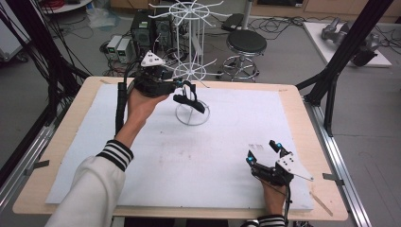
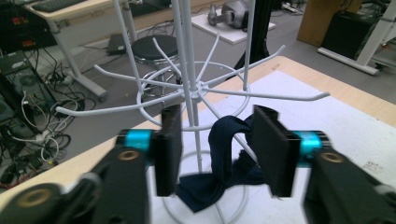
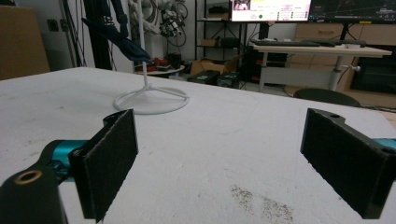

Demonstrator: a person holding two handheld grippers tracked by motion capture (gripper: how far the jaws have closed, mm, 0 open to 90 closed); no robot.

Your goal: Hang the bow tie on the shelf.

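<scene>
A dark navy cloth strip (image 2: 223, 154) hangs draped over a lower arm of the white wire spinner rack (image 1: 191, 71) at the bench's (image 1: 85, 113) far side. The left hand-held gripper (image 2: 219, 149) has its jaws parted around the cloth without pressing, so the hanging step looks just finished; next it should back away without snagging the wires. The right hand-held gripper (image 1: 263, 152) rests wide and empty at the near right.

Black round stool (image 1: 246, 43) behind table, monitors (image 3: 271, 9) on desk (image 3: 322, 49)

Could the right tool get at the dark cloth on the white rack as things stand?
Probably yes: the right tool is open, and bare white mat lies between it and the dark cloth on the rack.
</scene>
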